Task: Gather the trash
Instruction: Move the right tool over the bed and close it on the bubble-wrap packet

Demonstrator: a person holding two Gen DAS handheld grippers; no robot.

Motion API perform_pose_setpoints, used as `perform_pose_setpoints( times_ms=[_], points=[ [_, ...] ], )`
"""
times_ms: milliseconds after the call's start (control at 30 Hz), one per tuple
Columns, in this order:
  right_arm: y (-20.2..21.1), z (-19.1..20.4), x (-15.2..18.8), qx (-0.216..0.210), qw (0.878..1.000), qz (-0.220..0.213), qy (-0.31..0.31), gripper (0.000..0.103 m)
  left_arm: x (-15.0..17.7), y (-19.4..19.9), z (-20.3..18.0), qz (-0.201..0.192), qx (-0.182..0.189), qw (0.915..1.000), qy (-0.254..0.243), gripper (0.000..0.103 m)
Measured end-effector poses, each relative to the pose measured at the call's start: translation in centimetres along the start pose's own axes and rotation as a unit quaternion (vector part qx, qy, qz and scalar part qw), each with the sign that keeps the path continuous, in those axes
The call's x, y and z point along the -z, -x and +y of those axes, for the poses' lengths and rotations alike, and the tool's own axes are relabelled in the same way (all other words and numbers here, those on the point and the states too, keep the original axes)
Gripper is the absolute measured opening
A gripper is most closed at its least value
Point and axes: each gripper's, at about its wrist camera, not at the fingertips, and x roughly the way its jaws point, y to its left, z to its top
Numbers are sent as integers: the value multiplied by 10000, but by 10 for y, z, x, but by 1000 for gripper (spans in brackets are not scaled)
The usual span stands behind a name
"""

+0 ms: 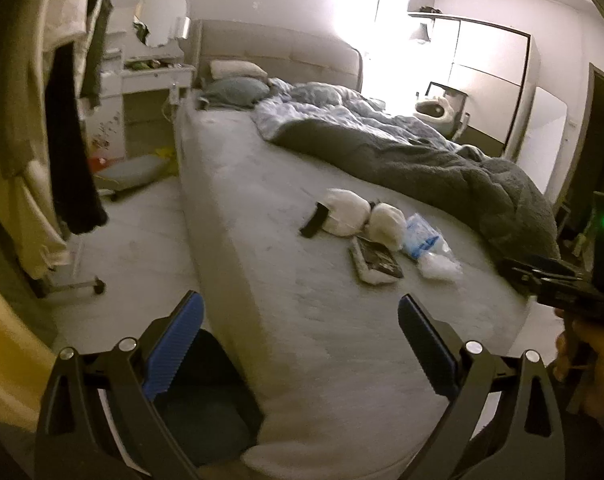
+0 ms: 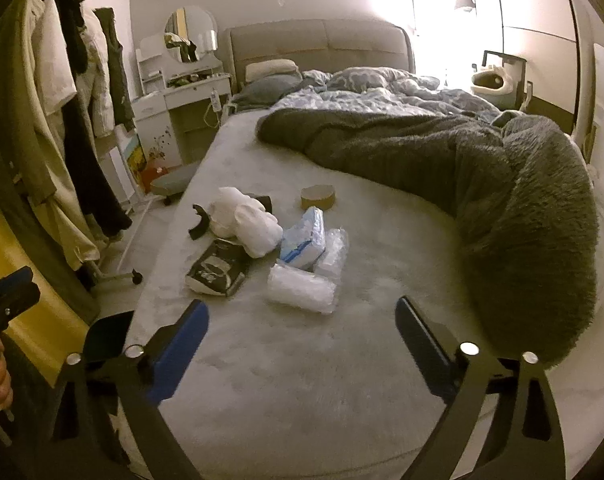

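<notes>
While both claws hang spread and empty over the foot of the bed (image 2: 382, 248), the right claw (image 2: 302, 320) is the one aimed at the trash: bring it lower over the clear crinkly wrap (image 2: 302, 288), the nearest piece, and close gently. Just beyond lie a blue-and-white packet (image 2: 304, 240) and, seemingly, white bags (image 2: 245, 216). The left claw (image 1: 302, 316) tilts down past the bed's corner.

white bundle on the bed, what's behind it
In the right wrist view, a round tape roll lies on the sheet behind and to the right of the white bundle. A dark item pokes out just behind it, mostly covered, so unidentifiable.
</notes>
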Motion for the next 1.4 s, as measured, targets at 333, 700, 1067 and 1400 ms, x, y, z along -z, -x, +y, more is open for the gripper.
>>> perform_pose_setpoints(
  times_ms=[333,700,1067,1400],
  points=[
    [-47,0,0,36,9989,449,135,79,-10,-35,-8,182,362,9992,-61,94],
    [-78,1,3,25,9972,749,-14,74,-13,-87,-20,576,624,9955,-413,81],
    [-98,10,1,291,9961,829,39,67,-18,-130,-36,862,998,9906,-375,76],
    [-109,9,-1,426,9958,803,104,65,-26,-154,-43,1299,1271,9833,29,73]
  ],
)
